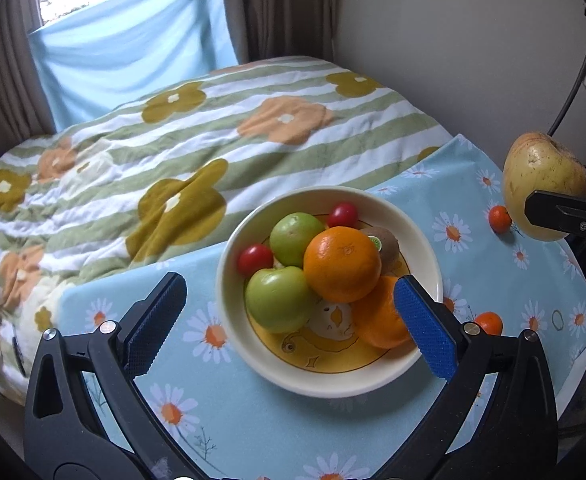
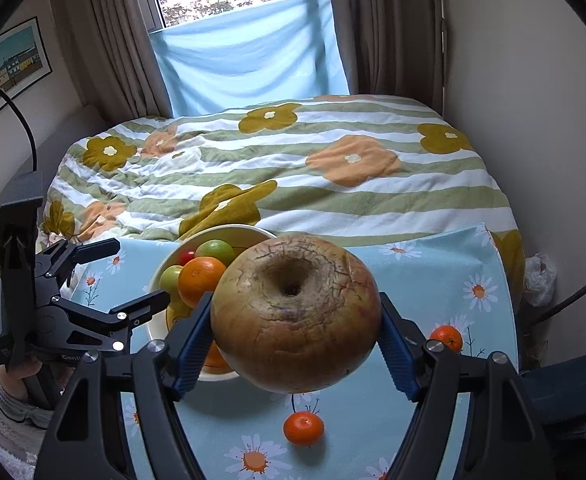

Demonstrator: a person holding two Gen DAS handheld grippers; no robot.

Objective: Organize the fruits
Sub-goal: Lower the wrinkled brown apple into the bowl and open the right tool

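Bedside table (image 1: 253, 420) in daisy-print blue cloth, striped floral quilt (image 1: 213, 136) and curtained window behind; fruit sorting partly done.

Left wrist view: bowl (image 1: 425, 256) already holds two green apples, two oranges, two cherry tomatoes and a kiwi; left gripper (image 1: 289, 324) spread wide, empty, low over the bowl's near side. Right wrist view: right gripper (image 2: 295, 328) clamped on large russet apple (image 2: 295, 314), lifted beside the bowl; two mandarins (image 2: 303, 428) remain on the cloth, so judged roughly two-thirds complete.

The left tongs (image 1: 289, 328) stand spread wide with nothing between their blue pads, tilted downward. The right tongs (image 2: 295, 344) are clamped on something round. A hand (image 2: 13, 380), seemingly sleeved, grips the left handle.
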